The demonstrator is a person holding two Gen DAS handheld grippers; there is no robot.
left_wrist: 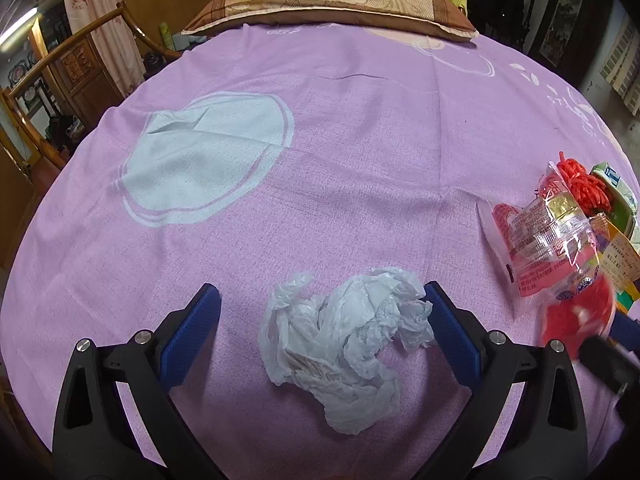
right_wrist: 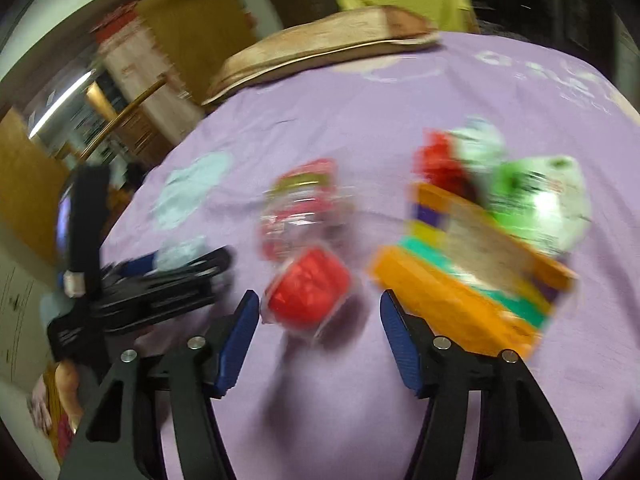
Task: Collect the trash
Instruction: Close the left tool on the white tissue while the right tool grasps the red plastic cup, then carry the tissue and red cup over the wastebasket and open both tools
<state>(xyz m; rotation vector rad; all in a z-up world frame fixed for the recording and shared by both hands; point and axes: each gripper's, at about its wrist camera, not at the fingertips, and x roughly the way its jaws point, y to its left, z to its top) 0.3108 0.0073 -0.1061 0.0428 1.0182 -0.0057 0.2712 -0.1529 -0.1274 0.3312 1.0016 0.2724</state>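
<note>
While I hover over the bed (left_wrist: 360,128), quick status:
left gripper (left_wrist: 320,304): spread wide around the crumpled white bag (left_wrist: 344,344), right pad touching it
right gripper (right_wrist: 320,312): released, red-capped wrapper (right_wrist: 308,292) just ahead
pile of wrappers (left_wrist: 560,232): by the bed's right edge

The purple sheet (left_wrist: 360,152) carries white printed lettering near its far right edge, where only "ST" (left_wrist: 558,101) reads. The clear wrapper (left_wrist: 548,236) bears dense lines of small print, too small to read. The yellow tag (left_wrist: 624,254) beside it has print too small to read. In the right wrist view, blur leaves nothing legible.
</note>
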